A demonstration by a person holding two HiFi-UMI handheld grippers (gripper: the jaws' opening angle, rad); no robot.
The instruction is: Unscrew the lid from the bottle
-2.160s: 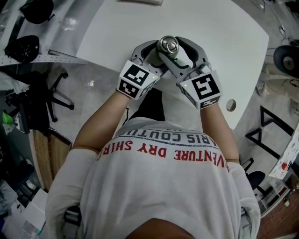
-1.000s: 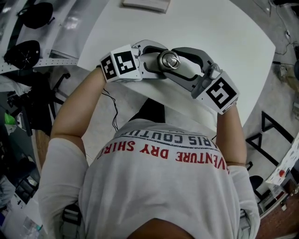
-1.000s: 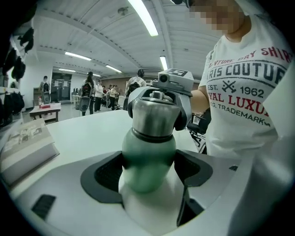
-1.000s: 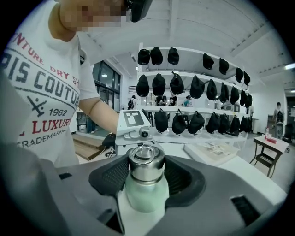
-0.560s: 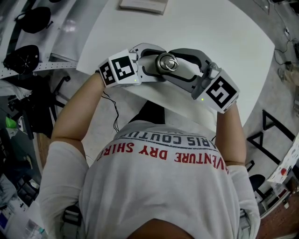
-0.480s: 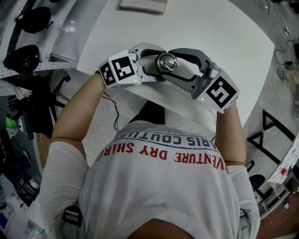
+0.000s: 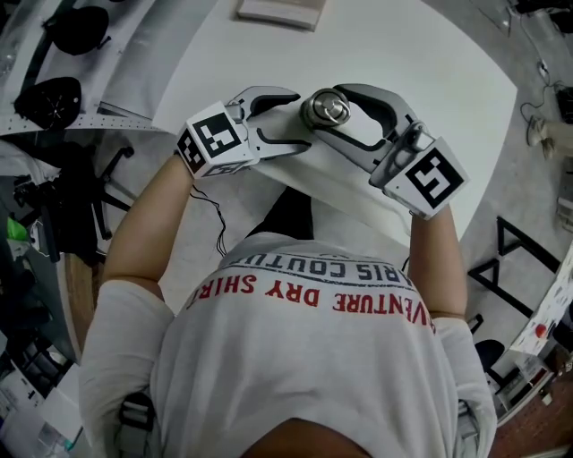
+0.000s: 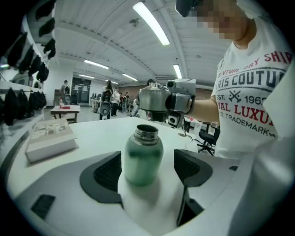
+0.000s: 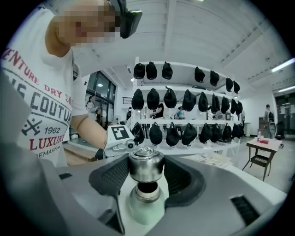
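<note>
The green bottle [image 8: 143, 154] stands upright on the white table [image 7: 403, 45], its steel neck uncovered. My left gripper [image 8: 149, 170] is open around it; both pads stand clear of its sides, with the wider gap on the right. The steel lid [image 9: 145, 166] hangs just above the bottle [image 9: 146, 208], and my right gripper [image 9: 146, 174] is shut on it. From the head view the lid [image 7: 325, 108] hides the bottle; the left gripper [image 7: 303, 119] lies to its left and the right gripper [image 7: 328, 109] comes in from the right. The left gripper view shows the lid [image 8: 154, 99] raised behind the bottle.
A flat white box [image 7: 277, 11] lies at the table's far side, also seen as box [image 8: 48, 138]. A rack of black caps [image 9: 184, 120] stands beyond the table. An office chair [image 7: 98, 188] is on the floor at the left. The table's near edge is just under my wrists.
The right gripper has lifted the lid off the bottle's neck. The left gripper has slid back to the left and its jaws no longer press on the bottle.
</note>
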